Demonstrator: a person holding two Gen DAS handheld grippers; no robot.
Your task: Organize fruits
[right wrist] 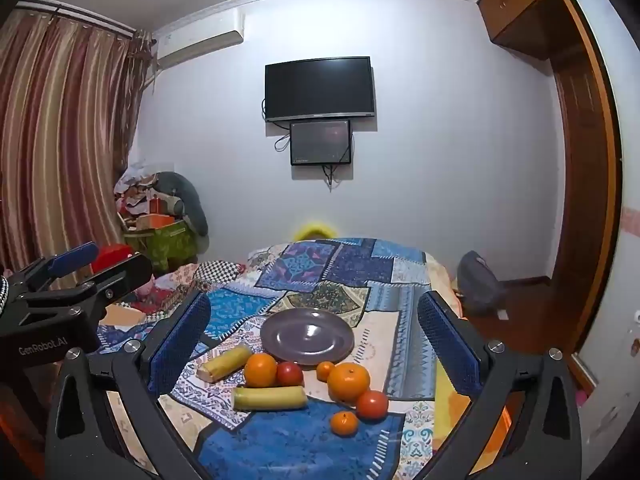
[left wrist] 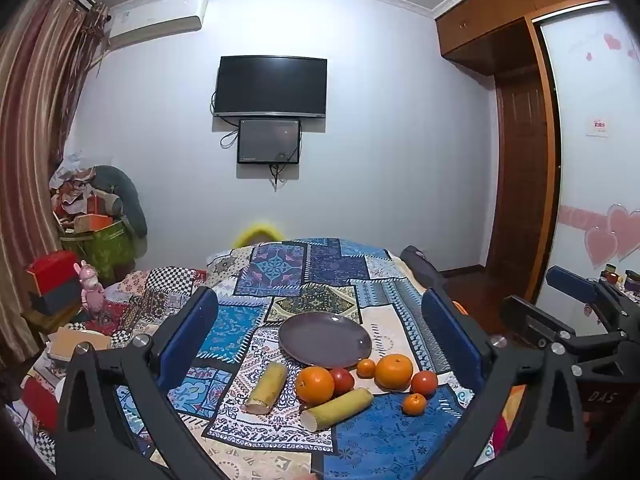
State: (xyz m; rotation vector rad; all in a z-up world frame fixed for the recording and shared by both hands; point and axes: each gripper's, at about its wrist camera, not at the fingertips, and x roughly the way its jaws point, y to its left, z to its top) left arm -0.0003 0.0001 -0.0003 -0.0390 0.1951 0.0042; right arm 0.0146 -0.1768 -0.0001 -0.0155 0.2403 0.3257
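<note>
both grippers, left gripper point(left wrist: 320, 320) and right gripper point(right wrist: 314, 320), wide open and holding nothing, purple plate point(left wrist: 325, 336) bare, oranges point(left wrist: 394, 371), maybe tomatoes point(left wrist: 424, 383) beside it on the quilt point(left wrist: 312, 272)

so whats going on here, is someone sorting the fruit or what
Nothing has been picked up yet. A person holds a two-finger tool in each hand, and both the left tool and the right tool hover open above a patchwork-covered bed. The purple plate sits empty. In front of it lie two large oranges, two small ones, two red fruits and two yellowish cut stalks, all loose on the cloth.
</note>
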